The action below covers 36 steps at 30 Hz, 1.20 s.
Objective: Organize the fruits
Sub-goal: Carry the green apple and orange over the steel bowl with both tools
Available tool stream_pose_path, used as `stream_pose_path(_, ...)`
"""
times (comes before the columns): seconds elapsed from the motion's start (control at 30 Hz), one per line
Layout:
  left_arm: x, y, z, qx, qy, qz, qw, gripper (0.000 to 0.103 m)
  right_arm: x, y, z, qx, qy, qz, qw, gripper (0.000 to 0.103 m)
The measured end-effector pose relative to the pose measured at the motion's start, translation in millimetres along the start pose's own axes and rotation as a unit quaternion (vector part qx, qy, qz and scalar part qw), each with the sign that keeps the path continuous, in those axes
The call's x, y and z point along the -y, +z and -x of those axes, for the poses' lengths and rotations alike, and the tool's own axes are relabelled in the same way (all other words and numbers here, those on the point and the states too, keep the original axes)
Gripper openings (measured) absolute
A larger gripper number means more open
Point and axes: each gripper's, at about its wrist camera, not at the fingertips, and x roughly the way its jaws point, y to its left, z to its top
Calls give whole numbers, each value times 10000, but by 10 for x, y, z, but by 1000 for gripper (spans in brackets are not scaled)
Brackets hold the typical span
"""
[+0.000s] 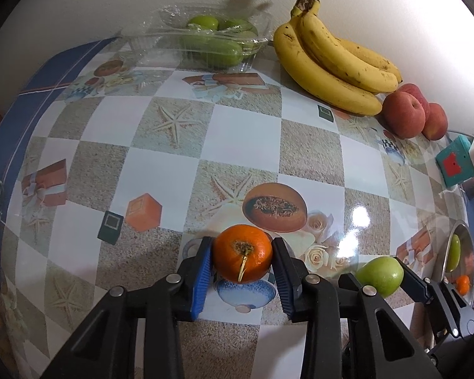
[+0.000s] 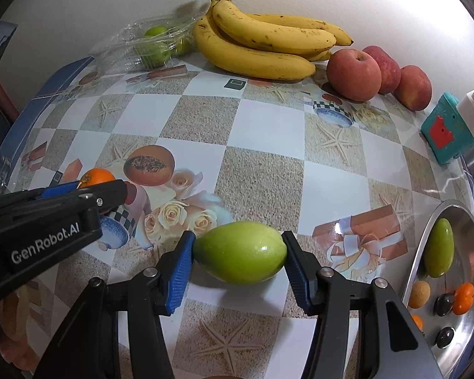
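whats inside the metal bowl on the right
In the metal bowl: a green fruit, a small orange, a tan round fruit and two dark ones. Its near part runs out of frame.

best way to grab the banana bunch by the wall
Take the banana bunch with the tongs across its stem crown, coming from above. The bananas fan too wide and curved to span; the crown is narrow, sticks up near the wall, and joins them all.
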Motion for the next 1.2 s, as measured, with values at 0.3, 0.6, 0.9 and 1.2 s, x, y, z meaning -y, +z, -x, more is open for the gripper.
stream_pose_path(0.3,61,-30,196,151,64,-33,9999,40,-10,-25,117,33,168,-81,9998,57)
stream_pose_path(0.6,126,-76,436,310,164,-68,9994,39,104,-97,380,164,205,-317,9992,57)
stream_pose_path(0.9,315,-182,702,510,214,-203,9983,39,314,-191,699,358,166,-663,9970,57)
stream_pose_path(1.2,718,-266,861,656,8,-566,9962,39,696,-301,892,446,53,-1111,9928,57)
